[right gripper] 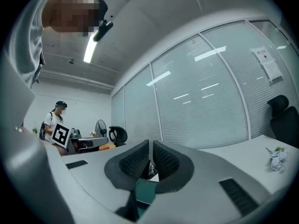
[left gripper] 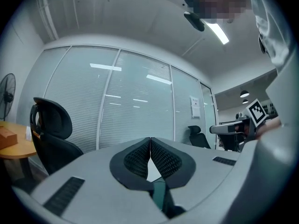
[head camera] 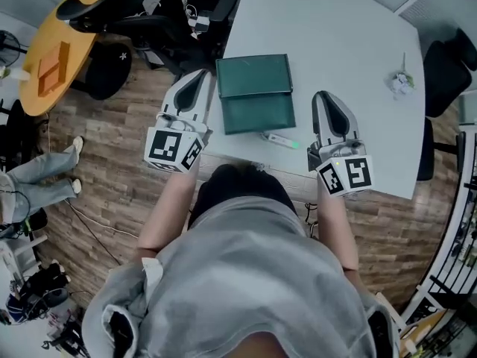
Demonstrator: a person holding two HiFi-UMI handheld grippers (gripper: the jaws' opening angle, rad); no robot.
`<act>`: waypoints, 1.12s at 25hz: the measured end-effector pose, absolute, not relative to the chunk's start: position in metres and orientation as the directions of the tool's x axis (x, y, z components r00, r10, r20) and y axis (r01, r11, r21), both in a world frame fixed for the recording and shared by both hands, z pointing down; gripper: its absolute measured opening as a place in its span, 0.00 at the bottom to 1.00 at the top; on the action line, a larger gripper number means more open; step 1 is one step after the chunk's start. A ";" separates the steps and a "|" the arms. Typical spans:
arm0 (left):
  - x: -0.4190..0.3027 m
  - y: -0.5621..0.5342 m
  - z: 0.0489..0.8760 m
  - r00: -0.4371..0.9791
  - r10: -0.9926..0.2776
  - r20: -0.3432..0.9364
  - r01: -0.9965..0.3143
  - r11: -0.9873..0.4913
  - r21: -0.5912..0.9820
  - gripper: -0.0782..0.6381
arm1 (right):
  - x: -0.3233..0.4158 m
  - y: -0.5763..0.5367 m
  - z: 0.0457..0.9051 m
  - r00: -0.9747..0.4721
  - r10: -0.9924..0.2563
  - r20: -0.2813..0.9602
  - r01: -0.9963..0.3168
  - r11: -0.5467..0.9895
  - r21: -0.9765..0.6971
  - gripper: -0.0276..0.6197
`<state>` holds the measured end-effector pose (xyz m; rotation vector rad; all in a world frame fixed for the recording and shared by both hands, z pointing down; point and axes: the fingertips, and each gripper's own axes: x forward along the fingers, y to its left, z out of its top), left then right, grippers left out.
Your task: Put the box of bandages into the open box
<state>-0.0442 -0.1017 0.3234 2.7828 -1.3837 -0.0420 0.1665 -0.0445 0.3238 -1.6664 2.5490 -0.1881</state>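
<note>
Spanning the space ahead of both grippers, a white table [head camera: 335, 36] is seen, with the green open box [head camera: 256, 94] set between them. The left gripper [head camera: 201, 75] and right gripper [head camera: 323, 97] are held closed and empty. The box of bandages [head camera: 282, 139] is found just left of the right gripper.

Lying on the white table [head camera: 335, 43]: green box [head camera: 256, 93] near the front edge, slim bandage box [head camera: 282, 140] just beside its front right corner. Sitting well apart, rightward: small white bunch [head camera: 401, 83].
</note>
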 end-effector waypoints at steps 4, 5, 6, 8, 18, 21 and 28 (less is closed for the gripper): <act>-0.042 -0.113 0.331 0.602 -0.798 0.008 -0.797 -0.601 0.059 0.14 | 0.165 -0.062 0.329 -0.405 -0.914 -0.004 -0.900 0.399 -0.173 0.13; -0.043 -0.117 0.332 0.603 -0.798 0.008 -0.797 -0.601 0.063 0.14 | 0.163 -0.065 0.330 -0.402 -0.916 -0.003 -0.901 0.396 -0.176 0.13; -0.044 -0.122 0.333 0.604 -0.797 0.007 -0.796 -0.602 0.068 0.14 | 0.162 -0.069 0.330 -0.397 -0.918 -0.001 -0.903 0.391 -0.177 0.13; -0.045 -0.131 0.334 0.609 -0.793 0.008 -0.792 -0.606 0.077 0.14 | 0.161 -0.077 0.329 -0.381 -0.925 -0.004 -0.909 0.375 -0.182 0.13; -0.041 -0.161 0.341 0.638 -0.769 0.023 -0.768 -0.634 0.088 0.14 | 0.143 -0.093 0.371 -0.497 -0.854 0.153 -0.866 0.475 -0.160 0.13; -0.040 -0.164 0.347 0.647 -0.762 0.033 -0.761 -0.641 0.096 0.14 | 0.131 -0.080 0.420 -0.539 -0.784 0.307 -0.840 0.528 -0.125 0.13; -0.040 -0.163 0.360 0.657 -0.752 0.058 -0.753 -0.650 0.101 0.14 | 0.115 -0.028 0.517 -0.585 -0.582 0.565 -0.759 0.638 -0.130 0.13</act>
